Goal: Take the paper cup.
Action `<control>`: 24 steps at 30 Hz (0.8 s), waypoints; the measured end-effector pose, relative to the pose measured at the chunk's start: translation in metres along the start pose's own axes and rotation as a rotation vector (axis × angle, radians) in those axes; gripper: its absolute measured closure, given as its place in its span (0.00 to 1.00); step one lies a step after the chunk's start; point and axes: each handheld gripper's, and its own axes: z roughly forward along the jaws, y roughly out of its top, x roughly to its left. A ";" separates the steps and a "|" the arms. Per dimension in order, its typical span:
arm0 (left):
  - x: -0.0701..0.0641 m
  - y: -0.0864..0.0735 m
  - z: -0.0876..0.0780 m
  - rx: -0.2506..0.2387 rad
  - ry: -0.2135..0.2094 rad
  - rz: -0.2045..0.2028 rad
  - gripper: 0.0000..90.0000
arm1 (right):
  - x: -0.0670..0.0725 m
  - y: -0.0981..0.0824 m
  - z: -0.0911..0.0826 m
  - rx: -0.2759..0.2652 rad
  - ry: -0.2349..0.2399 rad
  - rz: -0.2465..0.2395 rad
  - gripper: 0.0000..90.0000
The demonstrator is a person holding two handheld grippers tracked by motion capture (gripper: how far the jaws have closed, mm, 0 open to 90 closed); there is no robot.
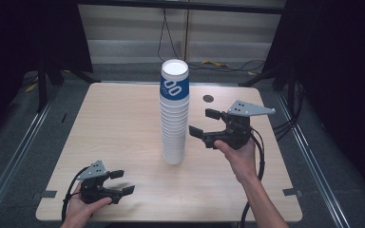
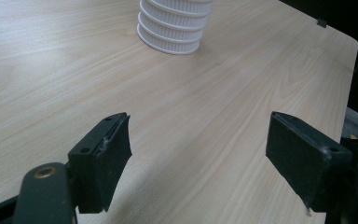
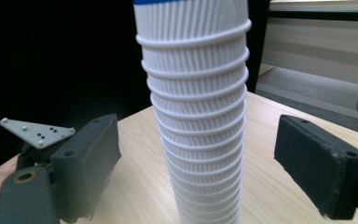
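A tall stack of ribbed white paper cups (image 1: 174, 116), blue-banded on top, leaned slightly beside the spread, empty right gripper (image 1: 203, 124).

- One tall stack of white ribbed paper cups (image 1: 174, 116), its top cup banded blue; the cups are too many to count, just ahead of the right gripper (image 1: 204, 124).
- Two black two-jaw grippers, the left gripper (image 1: 122, 182) well apart from the stack.
- One light wooden table (image 1: 119, 123).
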 end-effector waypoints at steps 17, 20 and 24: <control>0.002 0.000 0.000 0.002 0.000 -0.005 0.24 | 0.004 0.047 0.008 0.045 0.018 -0.072 0.17; 0.002 0.001 -0.001 -0.004 0.006 -0.008 0.24 | 0.005 0.055 0.010 0.063 0.017 -0.085 0.17; 0.003 0.000 -0.001 0.000 0.005 -0.007 0.24 | 0.006 0.065 0.010 0.060 0.021 -0.091 0.16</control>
